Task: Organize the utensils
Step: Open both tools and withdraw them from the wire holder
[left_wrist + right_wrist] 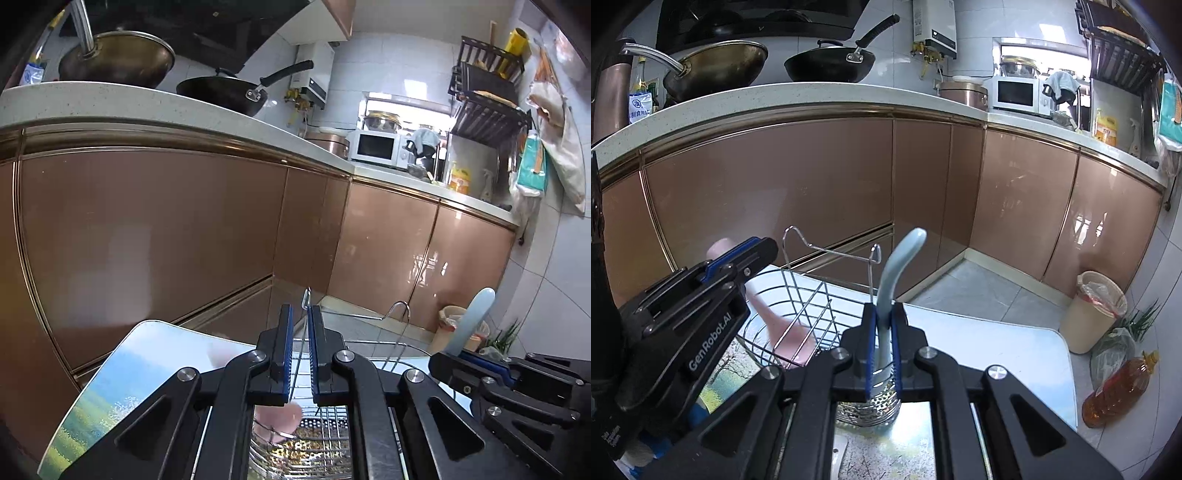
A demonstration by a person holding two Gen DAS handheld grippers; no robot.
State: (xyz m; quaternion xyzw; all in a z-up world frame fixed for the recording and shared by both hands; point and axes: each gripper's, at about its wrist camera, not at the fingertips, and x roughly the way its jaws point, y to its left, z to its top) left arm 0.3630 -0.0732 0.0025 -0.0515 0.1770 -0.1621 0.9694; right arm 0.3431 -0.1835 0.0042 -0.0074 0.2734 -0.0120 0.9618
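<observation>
I'm clamping my right gripper (884,332) on the pale blue, glazed ceramic-looking spoon (897,266) over the chrome wire utensil basket (812,302); stiff, slick, breakable, so I'm gripping mid-handle, while my left gripper (300,350) pinches the basket's wire

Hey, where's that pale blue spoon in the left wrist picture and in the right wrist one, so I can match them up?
Left wrist view: the pale blue spoon stands at the lower right, clamped in the right gripper.
Right wrist view: the pale blue spoon rises at centre, between the right gripper's blue pads, over the wire rack.
Shared landmark: the white microwave on the counter.
</observation>
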